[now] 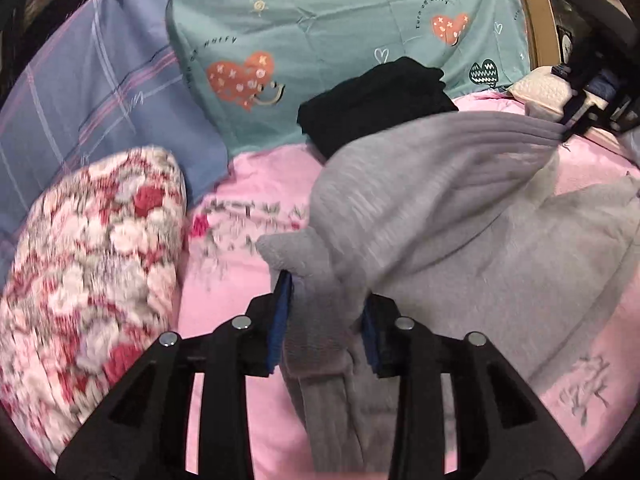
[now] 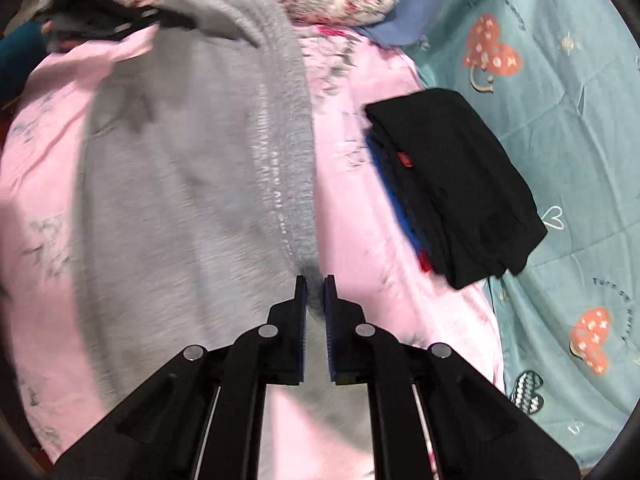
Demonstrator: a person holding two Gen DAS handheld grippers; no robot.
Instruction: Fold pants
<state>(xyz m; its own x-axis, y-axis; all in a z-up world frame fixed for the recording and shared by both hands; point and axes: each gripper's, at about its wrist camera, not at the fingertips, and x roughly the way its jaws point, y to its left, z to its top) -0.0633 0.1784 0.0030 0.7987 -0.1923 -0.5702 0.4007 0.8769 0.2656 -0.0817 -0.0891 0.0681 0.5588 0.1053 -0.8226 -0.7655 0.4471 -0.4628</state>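
- Two grippers work one pair of grey pants [image 2: 192, 168], spread across a pink sheet [image 2: 360, 208] beside a folded black garment [image 2: 452, 188].
- We see the left gripper [image 1: 326, 308] part-open with bunched cloth between its pads, and the right gripper [image 2: 315, 304] pinched narrow on the waistband edge.
- We judge the fleece soft, light and limp, best held at corners and hems.
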